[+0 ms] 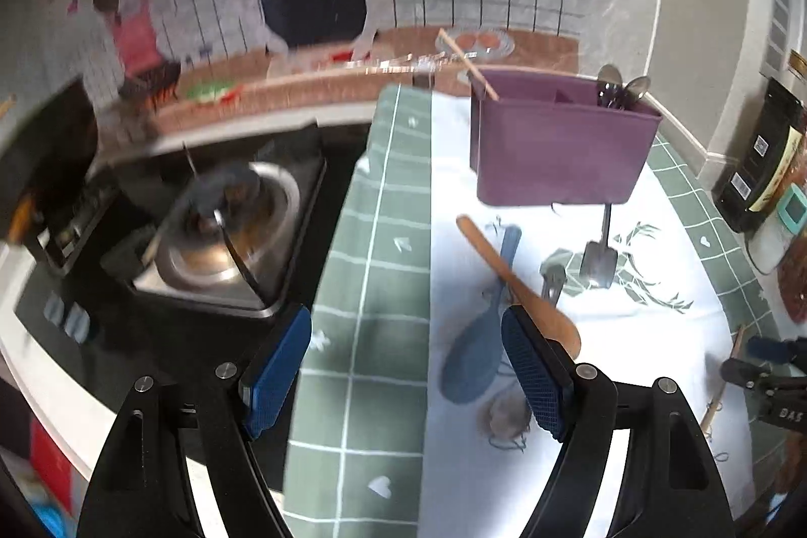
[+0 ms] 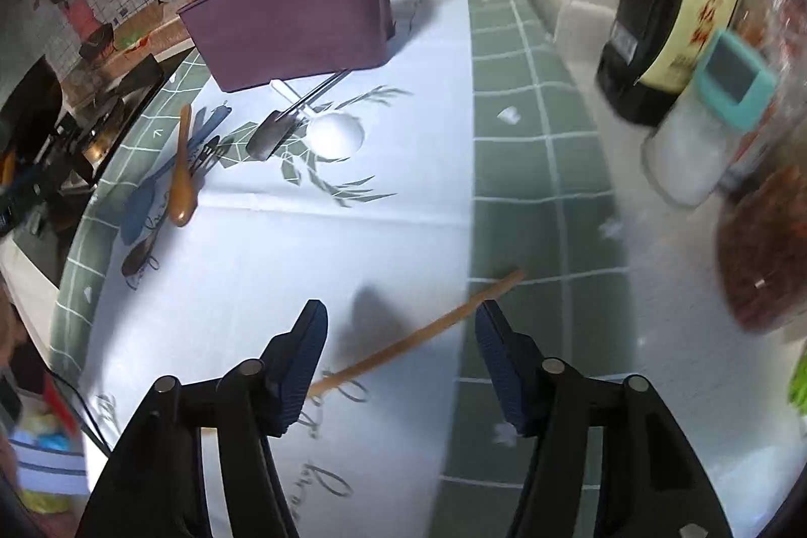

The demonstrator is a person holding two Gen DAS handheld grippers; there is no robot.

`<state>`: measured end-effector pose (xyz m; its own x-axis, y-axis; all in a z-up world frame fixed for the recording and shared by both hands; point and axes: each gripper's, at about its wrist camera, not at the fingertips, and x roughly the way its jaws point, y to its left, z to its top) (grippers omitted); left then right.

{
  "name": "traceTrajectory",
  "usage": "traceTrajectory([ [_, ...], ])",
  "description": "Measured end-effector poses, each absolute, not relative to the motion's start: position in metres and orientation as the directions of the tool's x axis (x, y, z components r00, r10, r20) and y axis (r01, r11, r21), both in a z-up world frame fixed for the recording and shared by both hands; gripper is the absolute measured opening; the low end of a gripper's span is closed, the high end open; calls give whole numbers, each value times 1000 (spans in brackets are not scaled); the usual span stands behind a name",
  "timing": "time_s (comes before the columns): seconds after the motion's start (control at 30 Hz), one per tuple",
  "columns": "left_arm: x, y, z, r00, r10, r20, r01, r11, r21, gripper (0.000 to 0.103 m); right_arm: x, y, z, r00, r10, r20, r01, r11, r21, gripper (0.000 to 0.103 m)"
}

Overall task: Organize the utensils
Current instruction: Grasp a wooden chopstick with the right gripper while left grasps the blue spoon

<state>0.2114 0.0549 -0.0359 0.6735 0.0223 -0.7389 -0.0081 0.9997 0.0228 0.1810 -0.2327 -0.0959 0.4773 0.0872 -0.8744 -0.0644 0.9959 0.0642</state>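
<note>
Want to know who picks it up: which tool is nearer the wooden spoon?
Left. The left tool hangs just over the wooden spoon, beside its bowl; the right tool straddles a chopstick farther away.

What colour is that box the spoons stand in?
Purple. The box shows best in the left wrist view, with metal spoons standing in it.

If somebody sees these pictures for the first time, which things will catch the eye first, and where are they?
The purple utensil box stands at the back of the white cloth, with metal spoons in one compartment and a wooden stick leaning out of another. In front of it lies a loose heap: a wooden spoon crossing a blue rice paddle, beside a fork and a small metal spatula. Nearer, a wooden chopstick lies between the right tongs.
</note>
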Motion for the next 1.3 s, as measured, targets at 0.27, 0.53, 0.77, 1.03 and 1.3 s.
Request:
traceTrajectory([
  [0.27,238,55,-54,602,-92,-793,12,994,-106,78,208,-202,-107,477,75,-876,-129,992,15,12],
  [0.53,291,40,-76,516,-177,-838,-7,978,-210,74,225,-187,-84,502,153,-851,-208,977,53,6],
  [0.77,336,27,-97,465,-158,-871,-82,972,-220,59,203,-231,-77,422,185,-887,-105,982,155,32],
  [1.03,345,12,-107,500,-102,-860,-22,991,-131,28,188,-244,-104,415,130,-900,25,988,154,40],
  [1.3,323,23,-103,499,-168,-850,40,984,-171,19,223,-211,-108,482,68,-873,-96,995,24,39],
])
